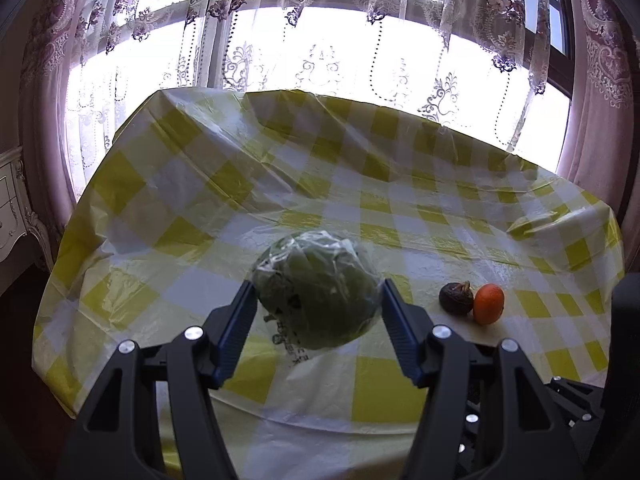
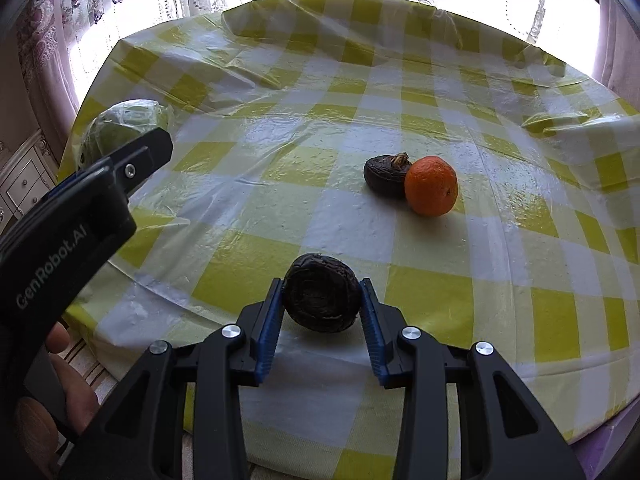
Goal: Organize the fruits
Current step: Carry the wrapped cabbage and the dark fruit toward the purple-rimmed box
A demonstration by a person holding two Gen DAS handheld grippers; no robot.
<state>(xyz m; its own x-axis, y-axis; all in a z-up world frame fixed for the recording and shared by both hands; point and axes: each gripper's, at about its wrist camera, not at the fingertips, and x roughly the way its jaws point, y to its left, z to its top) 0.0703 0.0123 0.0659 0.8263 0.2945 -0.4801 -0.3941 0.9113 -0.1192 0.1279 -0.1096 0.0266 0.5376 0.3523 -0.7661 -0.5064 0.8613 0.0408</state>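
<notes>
Right tongs [image 2: 322, 300] are clamped on a dark fruit [image 2: 322, 293], and the orange [image 2: 431, 185] pile I'm aiming for sits ahead-right, while my left tongs [image 1: 316, 300] grip the wrapped cabbage [image 1: 318, 288].

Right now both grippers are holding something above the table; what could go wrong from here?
1. The wrapped green vegetable is round and in slick plastic film, so it could slip from the left gripper, whose fingers pinch only its sides.
2. The orange leans on a dark fruit; placing the held dark fruit from the right gripper nearby may nudge the orange into rolling on the wrinkled tablecloth.
</notes>
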